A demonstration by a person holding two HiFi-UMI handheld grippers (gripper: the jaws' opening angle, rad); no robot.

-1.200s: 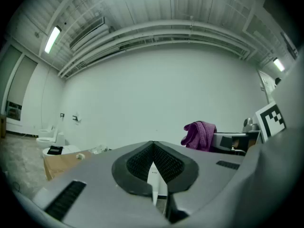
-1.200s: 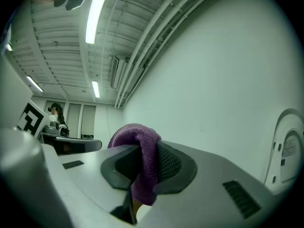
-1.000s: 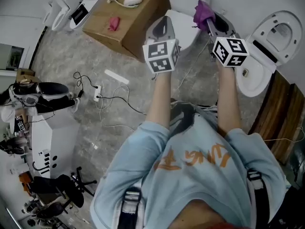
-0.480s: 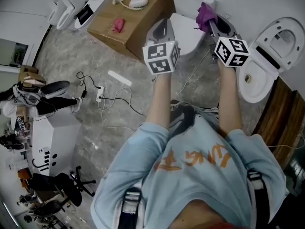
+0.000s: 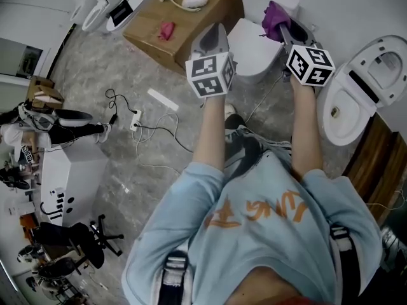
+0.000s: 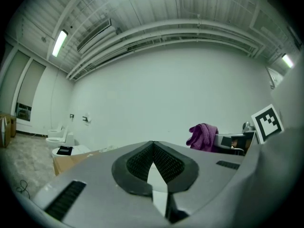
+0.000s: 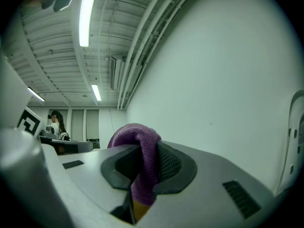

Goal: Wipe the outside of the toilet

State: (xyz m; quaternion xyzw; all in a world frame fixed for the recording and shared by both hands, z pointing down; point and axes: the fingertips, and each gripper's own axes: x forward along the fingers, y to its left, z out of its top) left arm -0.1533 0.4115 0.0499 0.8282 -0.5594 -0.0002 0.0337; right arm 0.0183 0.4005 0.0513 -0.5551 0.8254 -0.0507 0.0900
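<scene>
Grips a purple cloth [image 7: 138, 141] in the right gripper [image 5: 283, 25] - jaws clamped on its fold, cloth bulging above them. Holds that gripper over the white toilet [image 5: 251, 46], at the tank end of the closed lid; cannot tell whether cloth touches porcelain. Carries the left gripper [image 5: 216, 32] with jaws pressed together, nothing between - raised near the toilet's left side, just beside a cardboard box [image 5: 198, 23]. Shows a second toilet [image 5: 343, 110], seat up, further right, next to a wooden panel [image 5: 375, 164]. Shows a power strip [image 5: 135, 121] with loose cables on the stone floor [image 5: 102, 75], left of the person's legs.
</scene>
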